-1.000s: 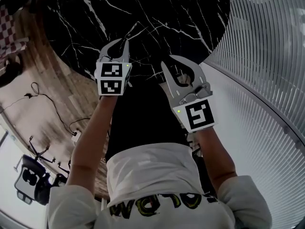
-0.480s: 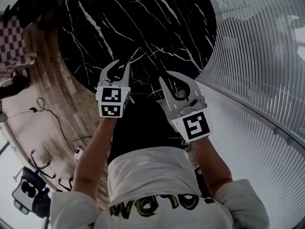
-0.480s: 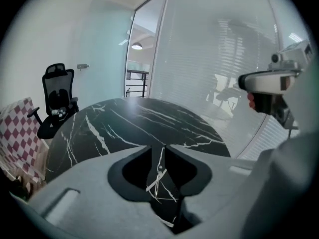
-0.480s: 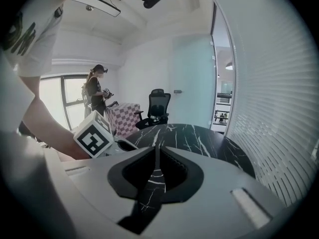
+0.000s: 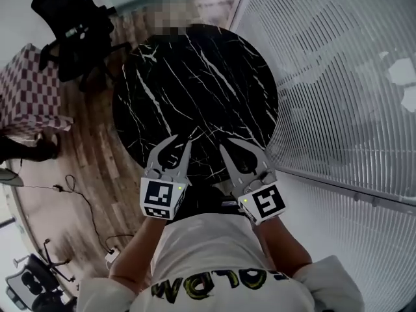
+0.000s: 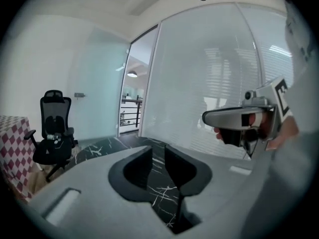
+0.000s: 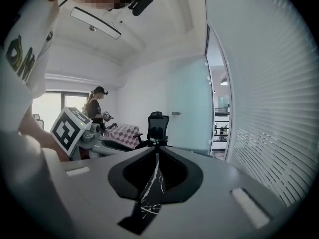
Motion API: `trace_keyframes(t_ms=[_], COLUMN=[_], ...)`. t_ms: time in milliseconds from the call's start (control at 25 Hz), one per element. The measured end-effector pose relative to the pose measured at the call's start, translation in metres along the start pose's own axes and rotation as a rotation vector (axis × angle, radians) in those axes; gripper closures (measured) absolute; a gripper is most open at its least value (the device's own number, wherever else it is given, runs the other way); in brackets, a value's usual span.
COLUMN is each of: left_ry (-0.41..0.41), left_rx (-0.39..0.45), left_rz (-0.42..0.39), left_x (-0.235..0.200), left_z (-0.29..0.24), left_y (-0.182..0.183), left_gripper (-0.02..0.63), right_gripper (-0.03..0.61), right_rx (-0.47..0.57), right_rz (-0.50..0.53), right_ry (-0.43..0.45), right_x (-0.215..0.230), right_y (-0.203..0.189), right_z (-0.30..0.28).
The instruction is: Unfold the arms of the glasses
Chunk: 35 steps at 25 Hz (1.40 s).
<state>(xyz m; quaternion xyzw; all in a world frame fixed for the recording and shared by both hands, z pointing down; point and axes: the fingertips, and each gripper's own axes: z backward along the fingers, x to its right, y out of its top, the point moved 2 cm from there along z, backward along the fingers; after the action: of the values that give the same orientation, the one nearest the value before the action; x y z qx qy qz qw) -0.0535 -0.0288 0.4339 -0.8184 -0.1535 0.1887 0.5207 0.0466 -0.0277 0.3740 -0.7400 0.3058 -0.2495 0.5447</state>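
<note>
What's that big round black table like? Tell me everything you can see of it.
The table has a round top that looks like black marble streaked with thin white veins. It stands level on a wood-plank floor, close beside a white slatted wall, with a black office chair off its far left side. Whatever holds it up is hidden under the top. Nothing shows lying on the part in view.
</note>
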Motion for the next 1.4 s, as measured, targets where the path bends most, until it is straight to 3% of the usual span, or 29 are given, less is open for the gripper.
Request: trace_keyframes(t_ms=[480,840,1400], left_ry=[-0.061,-0.150,-0.132], left_rx=[0.260,0.275,0.275], left_rz=[-0.003,-0.055,-0.020], left_x=[0.039,0.064,0.062], left_z=[0.069,0.086,0.083], left_y=[0.113,0.126,0.123], left_gripper=[0.538,0.545,0.545], right_gripper=[0.557,0.571,0.574], right_rx=[0.211,0.238,0.227], right_rz=[0.011,0.004,-0.003], right_ry=[0.000,-0.010,0.001], right_x=[-0.020,-0.032,-0.031], right_y=[0.110,0.122,0.115], right_z=[0.047,0.066,0.061])
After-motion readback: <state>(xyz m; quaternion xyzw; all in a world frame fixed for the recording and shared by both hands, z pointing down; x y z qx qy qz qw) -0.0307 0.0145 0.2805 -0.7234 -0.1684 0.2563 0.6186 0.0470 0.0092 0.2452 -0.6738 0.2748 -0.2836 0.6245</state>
